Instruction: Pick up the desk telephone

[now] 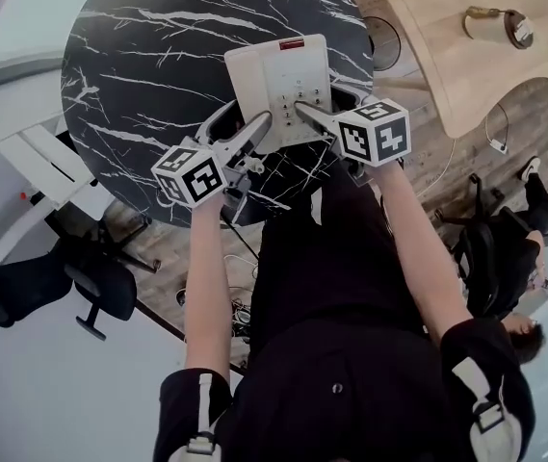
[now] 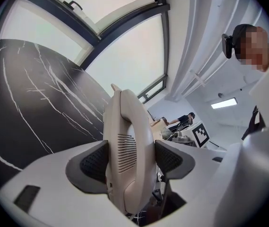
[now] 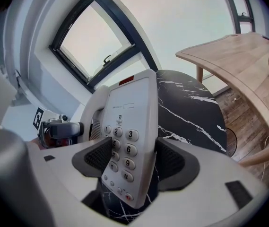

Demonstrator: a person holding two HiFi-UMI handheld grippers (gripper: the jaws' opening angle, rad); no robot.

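Left gripper (image 2: 132,159) clamps wide on the handset (image 2: 126,126) side of the telephone (image 1: 278,80). Right gripper (image 3: 133,161) pinches its keypad (image 3: 121,148) edge. The telephone hangs tilted over the marble table (image 1: 148,56), near its five o'clock rim.

Black clothing (image 1: 351,287), white left tool (image 1: 245,125), right tool (image 1: 318,104)

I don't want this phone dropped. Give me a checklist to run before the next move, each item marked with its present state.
1. Left gripper pads pressing the handset: ok.
2. Right gripper pads pressing the keypad side of the desk telephone: ok.
3. Handset seated on the desk telephone: ok.
4. Desk telephone raised off the marble table: cannot tell.
5. Cord free of snags: cannot tell.
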